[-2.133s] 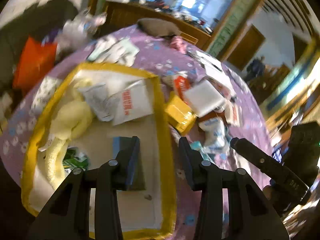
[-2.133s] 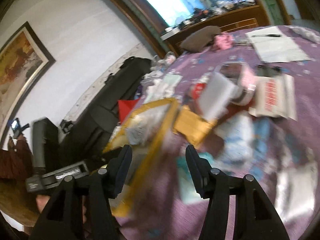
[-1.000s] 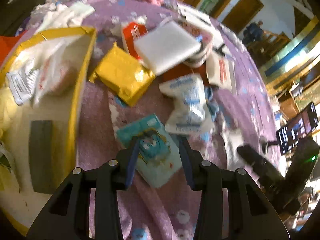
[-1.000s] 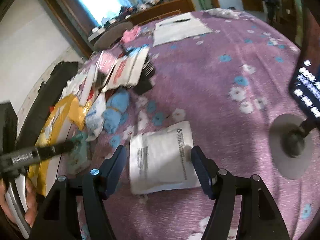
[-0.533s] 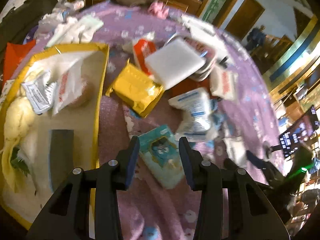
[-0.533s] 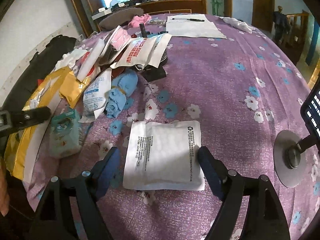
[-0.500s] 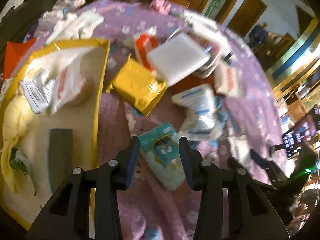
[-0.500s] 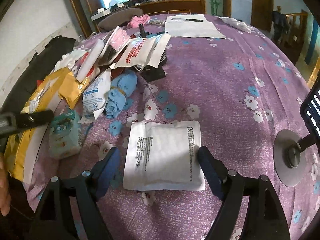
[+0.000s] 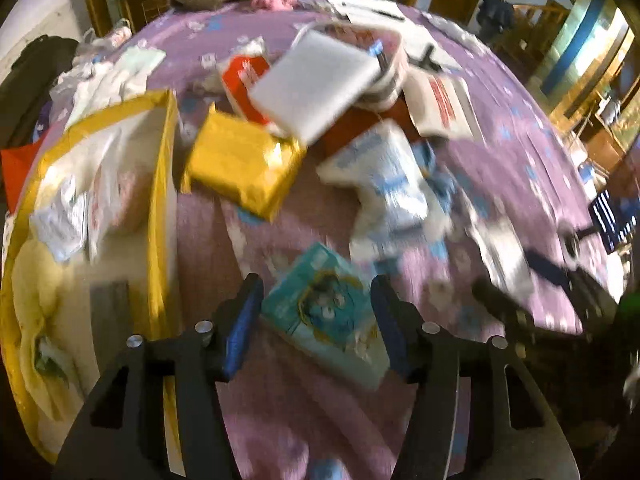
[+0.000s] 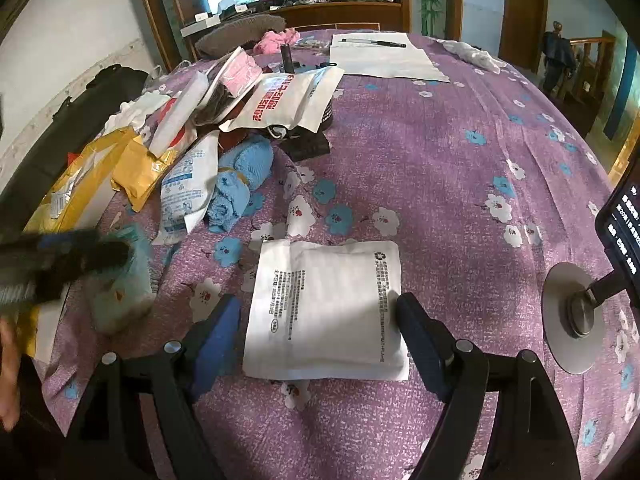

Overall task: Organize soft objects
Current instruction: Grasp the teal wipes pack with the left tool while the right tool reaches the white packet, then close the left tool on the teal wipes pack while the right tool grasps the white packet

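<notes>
Left claw (image 9: 316, 312): your jaws are spread apart, one on each side of the teal tissue pack (image 9: 326, 316), not clamped on it.
Right claw (image 10: 318, 332): your jaws are wide apart, flanking the flat white pouch (image 10: 326, 308) without gripping it.
Teal tissue pack: lies on the purple flowered cloth (image 10: 440, 152) of the desk, just beside the yellow-rimmed tray (image 9: 162, 184).
White pouch: flat on the cloth, well apart from the pile.
Pile: yellow packet (image 9: 240, 164), white-and-blue bag (image 10: 188, 188) and rolled blue towels (image 10: 240, 180) lie close together.
Tray: already holds soft white and yellow items.
</notes>
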